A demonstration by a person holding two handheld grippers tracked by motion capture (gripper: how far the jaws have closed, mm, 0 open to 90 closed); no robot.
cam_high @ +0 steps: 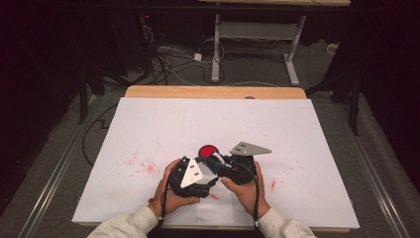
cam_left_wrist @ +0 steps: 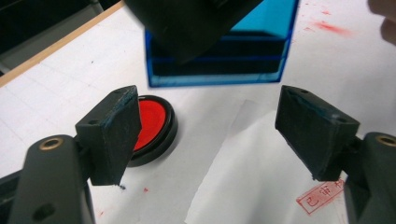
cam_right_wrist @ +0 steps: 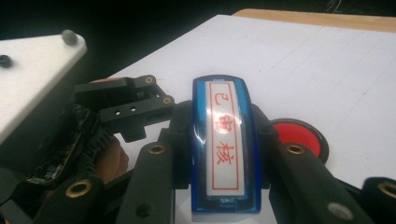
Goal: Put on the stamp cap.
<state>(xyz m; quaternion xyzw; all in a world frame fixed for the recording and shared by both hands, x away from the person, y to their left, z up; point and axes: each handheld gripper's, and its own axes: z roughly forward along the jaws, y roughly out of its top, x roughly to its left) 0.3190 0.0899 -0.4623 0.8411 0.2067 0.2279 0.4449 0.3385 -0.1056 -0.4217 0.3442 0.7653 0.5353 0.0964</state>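
White sheet covers the table (cam_high: pixel 148 92), flecked with red ink. Right gripper (cam_right_wrist: pixel 219 186) clenches the blue stamp (cam_right_wrist: pixel 224 144), held above the sheet near the red ink pad (cam_left_wrist: pixel 150 122). Left gripper (cam_left_wrist: pixel 208 135) hangs released, jaws wide apart with nothing between them, over a paper slip (cam_left_wrist: pixel 252 177) bearing a red stamp mark (cam_left_wrist: pixel 322 198).

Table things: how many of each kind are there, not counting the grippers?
Blue stamp, held in the right gripper: 1
Red ink pad: 1
Paper slip with a red stamp mark: 1
Big white sheet covering the table: 1
Total: 4
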